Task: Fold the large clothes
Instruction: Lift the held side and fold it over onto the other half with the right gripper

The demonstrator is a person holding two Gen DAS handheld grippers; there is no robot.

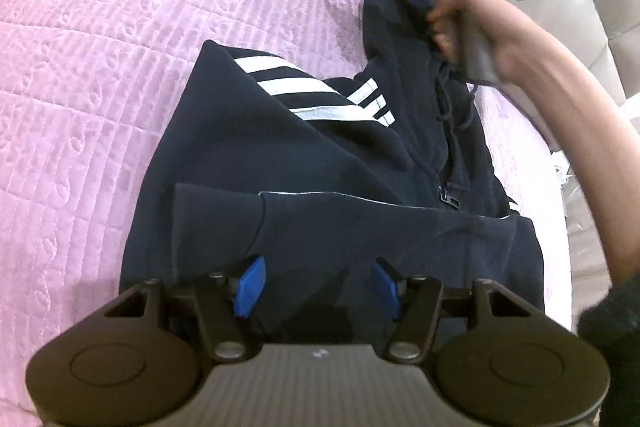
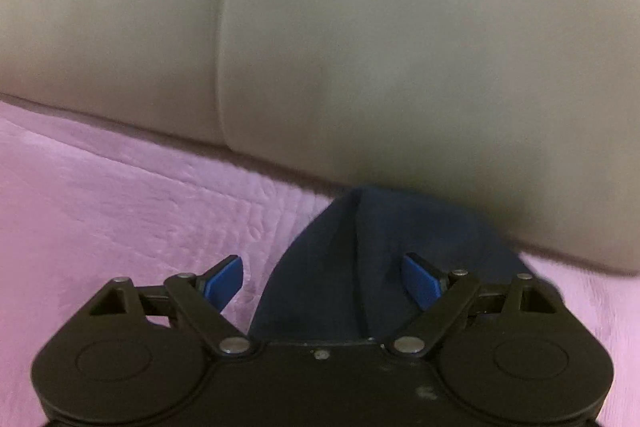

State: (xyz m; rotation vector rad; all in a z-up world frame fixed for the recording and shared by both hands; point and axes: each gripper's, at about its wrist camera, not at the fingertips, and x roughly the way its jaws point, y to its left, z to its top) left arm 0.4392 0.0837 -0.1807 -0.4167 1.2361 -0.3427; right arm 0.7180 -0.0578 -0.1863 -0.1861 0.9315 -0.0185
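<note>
Navy jacket (image 1: 320, 163), no readable label, lies under spread left claw (image 1: 318, 283) and spread right claw (image 2: 324, 281).

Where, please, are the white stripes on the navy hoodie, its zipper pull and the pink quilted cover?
White stripes (image 1: 296, 87): left wrist view, on the middle stripe.
Zipper pull (image 1: 449, 199): left wrist view, on the metal tab.
Pink quilted cover (image 1: 120, 67): left wrist view, on bare fabric left of the hoodie.
</note>
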